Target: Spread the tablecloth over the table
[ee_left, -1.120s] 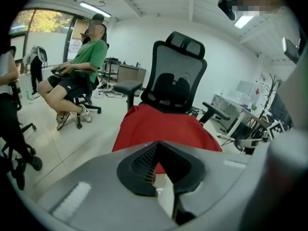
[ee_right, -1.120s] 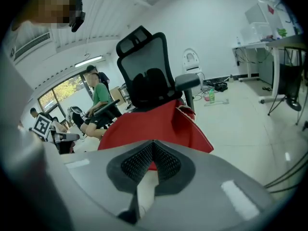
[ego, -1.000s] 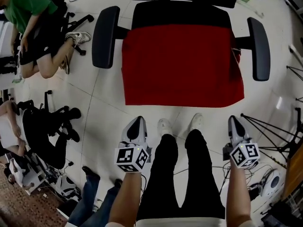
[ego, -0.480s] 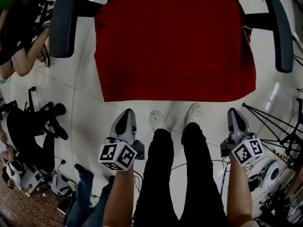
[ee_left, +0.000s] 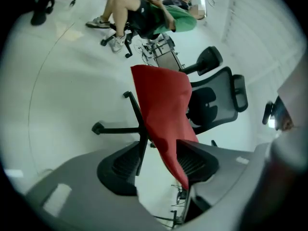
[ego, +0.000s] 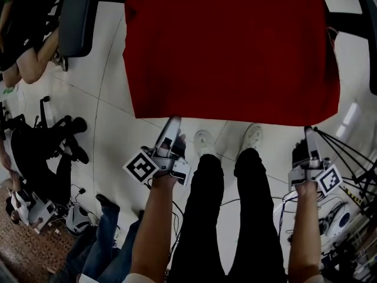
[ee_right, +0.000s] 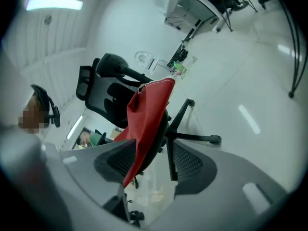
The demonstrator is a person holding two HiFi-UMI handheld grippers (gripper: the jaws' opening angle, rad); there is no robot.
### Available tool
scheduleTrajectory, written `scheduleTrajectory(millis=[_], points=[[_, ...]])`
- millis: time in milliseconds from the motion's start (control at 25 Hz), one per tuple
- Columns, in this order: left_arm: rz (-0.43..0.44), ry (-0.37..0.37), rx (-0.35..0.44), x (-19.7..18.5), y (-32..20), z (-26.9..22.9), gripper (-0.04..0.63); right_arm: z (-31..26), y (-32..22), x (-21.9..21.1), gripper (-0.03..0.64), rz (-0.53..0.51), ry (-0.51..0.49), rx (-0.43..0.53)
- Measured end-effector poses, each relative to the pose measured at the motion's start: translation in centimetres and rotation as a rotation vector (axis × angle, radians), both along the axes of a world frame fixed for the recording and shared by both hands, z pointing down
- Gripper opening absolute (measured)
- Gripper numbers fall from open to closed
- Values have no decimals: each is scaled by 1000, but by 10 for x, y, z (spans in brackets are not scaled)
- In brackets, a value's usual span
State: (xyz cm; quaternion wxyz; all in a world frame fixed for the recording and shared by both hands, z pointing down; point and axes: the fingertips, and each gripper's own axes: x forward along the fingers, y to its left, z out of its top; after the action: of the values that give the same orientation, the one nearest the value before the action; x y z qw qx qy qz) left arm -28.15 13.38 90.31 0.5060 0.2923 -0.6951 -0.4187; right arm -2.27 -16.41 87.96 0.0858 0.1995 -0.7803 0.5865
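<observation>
The left gripper and right gripper are releasing cloth over chair, jaws just opening around its corners; next probably needs backing off cleanly.

The head view looks rather dim to me, darker toward its corners. Both gripper views are brighter, strongly bent, with black rims. A ceiling lamp glows, the pale floor shows glare streaks, and the near fingers are soft.

Black trousers and white shoes are worn. The left tool and right tool are moulded grey, lined with black ribbed pads, each topped by a marker-printed white cube.
</observation>
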Motion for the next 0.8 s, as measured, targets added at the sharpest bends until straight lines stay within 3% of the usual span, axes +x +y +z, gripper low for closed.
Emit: scheduleTrajectory(millis=[120,240,360,440,480,520,680,800], points=[[-63,41,92,-12,-7,-1,247,3,-2,-10,253,36,-69,-74],[-80,48,102,-20,-14,0,244,6,-6,-20,259,71,-107,-128],[-65,18,32,-19,-16,0,105,4,-12,-27,237,90,-126,-143],[-43,-25,-51,-16,-14,-4,40,2,-13,-29,148,74,-91,-112],[-32,-49,-98,-15,-11,-6,19,0,-14,-30,64,64,-64,-87],[-17,-80,-147,-14,-8,-7,15,-1,-13,-31,31,54,-42,-60],[90,-299,-264,-14,-10,-30,15,-16,-9,-31,14,15,30,57],[148,-407,-328,-8,-12,-55,15,-38,-7,-24,14,-10,72,143]])
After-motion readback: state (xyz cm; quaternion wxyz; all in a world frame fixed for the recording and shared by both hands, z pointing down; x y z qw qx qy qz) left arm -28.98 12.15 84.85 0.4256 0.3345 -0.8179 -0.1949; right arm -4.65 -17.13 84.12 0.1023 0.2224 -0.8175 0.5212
